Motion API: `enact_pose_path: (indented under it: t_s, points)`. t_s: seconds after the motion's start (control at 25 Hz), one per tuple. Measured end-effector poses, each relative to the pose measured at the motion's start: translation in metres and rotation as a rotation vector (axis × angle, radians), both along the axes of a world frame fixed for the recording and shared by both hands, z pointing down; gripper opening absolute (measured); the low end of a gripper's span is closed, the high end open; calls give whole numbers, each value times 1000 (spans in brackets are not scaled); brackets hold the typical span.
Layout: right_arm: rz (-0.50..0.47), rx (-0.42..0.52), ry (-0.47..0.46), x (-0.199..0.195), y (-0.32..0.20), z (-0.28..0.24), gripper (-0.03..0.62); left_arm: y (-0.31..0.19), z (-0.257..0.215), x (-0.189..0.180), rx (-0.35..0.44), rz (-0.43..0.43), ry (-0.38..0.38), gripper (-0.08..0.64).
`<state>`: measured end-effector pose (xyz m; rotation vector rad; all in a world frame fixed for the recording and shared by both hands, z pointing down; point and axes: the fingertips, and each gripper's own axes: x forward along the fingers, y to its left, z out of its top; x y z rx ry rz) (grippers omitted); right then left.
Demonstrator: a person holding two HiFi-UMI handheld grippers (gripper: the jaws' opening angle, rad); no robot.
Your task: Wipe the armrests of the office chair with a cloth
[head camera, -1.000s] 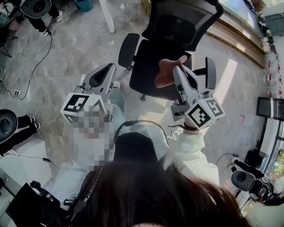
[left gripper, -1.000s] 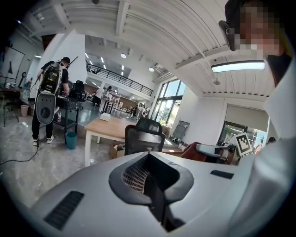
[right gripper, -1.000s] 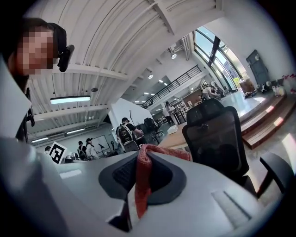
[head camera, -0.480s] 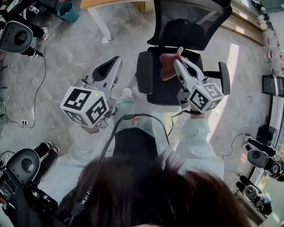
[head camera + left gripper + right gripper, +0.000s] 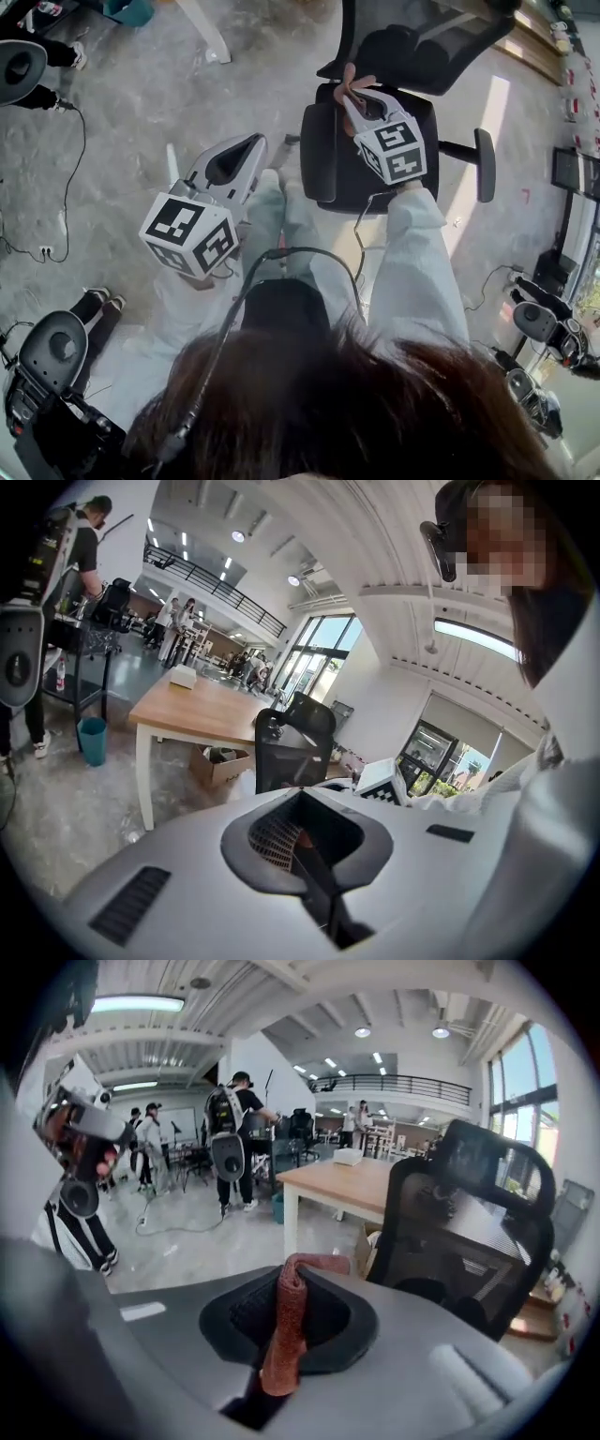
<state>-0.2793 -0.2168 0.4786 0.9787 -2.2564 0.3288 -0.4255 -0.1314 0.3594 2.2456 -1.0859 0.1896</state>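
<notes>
While the person stands just in front of the office chair (image 5: 375, 183), the right gripper (image 5: 355, 89) reaches out over its seat, between the two armrests. Its jaws are pinched tight on a reddish-brown cloth (image 5: 284, 1335), which stands up in a folded strip between them and curls over at the top. From above, the cloth (image 5: 348, 79) shows as a small pinkish bunch at the jaw tips, close to the foot of the mesh backrest (image 5: 412, 47). It touches neither armrest: the dark pad of the nearer armrest (image 5: 318, 153) lies to one side of the gripper, and the other armrest (image 5: 485, 165) sits well apart on the far side.

The left gripper (image 5: 248, 150) hangs lower, off the chair and over the grey floor (image 5: 141, 112), with its jaws closed together on nothing. Beyond the chair stands a wooden table (image 5: 347, 1180), with a teal bin (image 5: 93, 740) beside its leg.
</notes>
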Motion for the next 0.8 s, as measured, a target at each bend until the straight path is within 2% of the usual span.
enact_pose_path:
  t_s: [0.16, 0.28, 0.44, 0.56, 0.8]
  points:
    - [-118, -117, 150, -36, 9, 69, 25, 5, 16, -14, -44, -35, 48, 3]
    - [-161, -245, 194, -53, 34, 108, 25, 12, 20, -25, -59, -63, 70, 3]
    - [-185, -372, 178, -63, 65, 129, 25, 15, 22, -33, -73, -95, 74, 3]
    - [-160, -440, 115, -61, 83, 128, 25, 16, 25, -33, -80, -105, 81, 3]
    - [-200, -606, -12, -62, 158, 115, 25, 16, 24, -27, -81, -89, 96, 3]
